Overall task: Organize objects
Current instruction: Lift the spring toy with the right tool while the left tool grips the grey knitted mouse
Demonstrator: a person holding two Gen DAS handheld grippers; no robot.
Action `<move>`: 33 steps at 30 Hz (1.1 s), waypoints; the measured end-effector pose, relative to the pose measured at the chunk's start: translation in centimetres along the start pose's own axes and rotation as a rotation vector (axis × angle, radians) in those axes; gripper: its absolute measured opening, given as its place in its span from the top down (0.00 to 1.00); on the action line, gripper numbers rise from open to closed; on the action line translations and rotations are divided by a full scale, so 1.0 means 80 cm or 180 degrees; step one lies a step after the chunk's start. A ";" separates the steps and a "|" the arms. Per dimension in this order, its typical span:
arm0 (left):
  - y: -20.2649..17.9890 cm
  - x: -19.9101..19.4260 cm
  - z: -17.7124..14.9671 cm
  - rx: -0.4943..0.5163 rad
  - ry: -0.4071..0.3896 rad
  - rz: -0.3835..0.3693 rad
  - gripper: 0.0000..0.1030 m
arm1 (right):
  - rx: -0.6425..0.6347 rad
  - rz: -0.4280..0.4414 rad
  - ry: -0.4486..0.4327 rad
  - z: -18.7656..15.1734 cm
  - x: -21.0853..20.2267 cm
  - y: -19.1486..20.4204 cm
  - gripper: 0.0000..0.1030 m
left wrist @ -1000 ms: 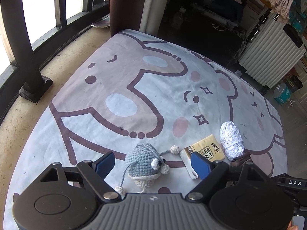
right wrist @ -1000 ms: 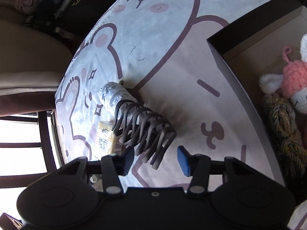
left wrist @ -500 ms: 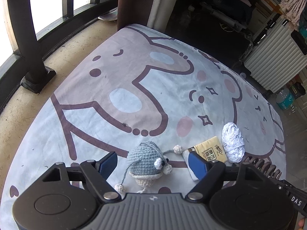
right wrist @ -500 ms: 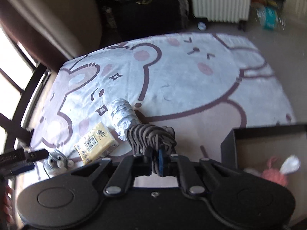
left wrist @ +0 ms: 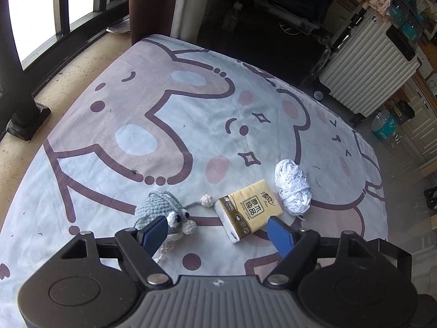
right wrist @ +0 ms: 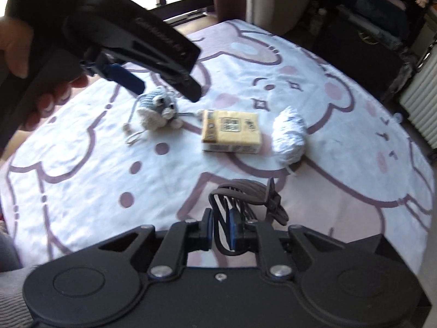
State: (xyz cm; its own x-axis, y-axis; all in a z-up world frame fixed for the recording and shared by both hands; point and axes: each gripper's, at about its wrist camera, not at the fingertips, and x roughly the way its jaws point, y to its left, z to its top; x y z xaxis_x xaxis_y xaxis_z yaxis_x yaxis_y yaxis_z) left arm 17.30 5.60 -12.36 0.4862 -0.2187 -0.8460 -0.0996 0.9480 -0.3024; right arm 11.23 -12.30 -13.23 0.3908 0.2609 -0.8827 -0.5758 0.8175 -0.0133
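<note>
My left gripper [left wrist: 217, 231] is open above the bear-print blanket [left wrist: 153, 114], with a grey crocheted mouse [left wrist: 164, 210] by its left finger and a yellow tissue pack [left wrist: 250, 209] between its fingers. A white yarn ball [left wrist: 292, 187] lies right of the pack. My right gripper [right wrist: 221, 229] is shut on a dark coiled cable [right wrist: 245, 199] and holds it above the blanket. The right wrist view also shows the mouse [right wrist: 158, 108], the pack [right wrist: 230, 131], the yarn ball [right wrist: 289, 136] and the left gripper [right wrist: 128, 78] hovering over the mouse.
A black window railing [left wrist: 16, 76] stands at the left beyond the blanket's edge. A white ribbed suitcase [left wrist: 368, 63] and blue water bottles [left wrist: 385, 124] stand at the far right. Dark furniture [left wrist: 273, 13] lies behind the blanket.
My right gripper closed on the coiled cable, lifted it off the blanket and swung away from the box. My left gripper shifted right, from around the mouse towards the tissue pack.
</note>
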 end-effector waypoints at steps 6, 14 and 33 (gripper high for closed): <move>0.005 -0.001 -0.001 0.0011 0.0004 0.0104 0.23 | 0.0404 0.0630 -0.0147 -0.001 -0.018 -0.001 0.75; 0.018 0.002 0.001 0.0021 0.0012 0.0246 0.26 | 0.2028 0.0543 -0.0218 -0.003 -0.020 -0.066 0.64; 0.019 0.031 0.000 0.0437 0.0132 0.0462 0.30 | 0.3307 0.0205 0.0380 0.001 0.041 -0.056 0.39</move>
State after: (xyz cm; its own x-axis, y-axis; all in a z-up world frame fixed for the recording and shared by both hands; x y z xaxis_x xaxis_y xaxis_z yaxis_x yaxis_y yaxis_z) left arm 18.32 6.53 -14.94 0.4389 -0.0841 -0.8946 -0.0454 0.9923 -0.1156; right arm 15.13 -15.04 -15.98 0.2754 0.3135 -0.9088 0.3294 0.8573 0.3956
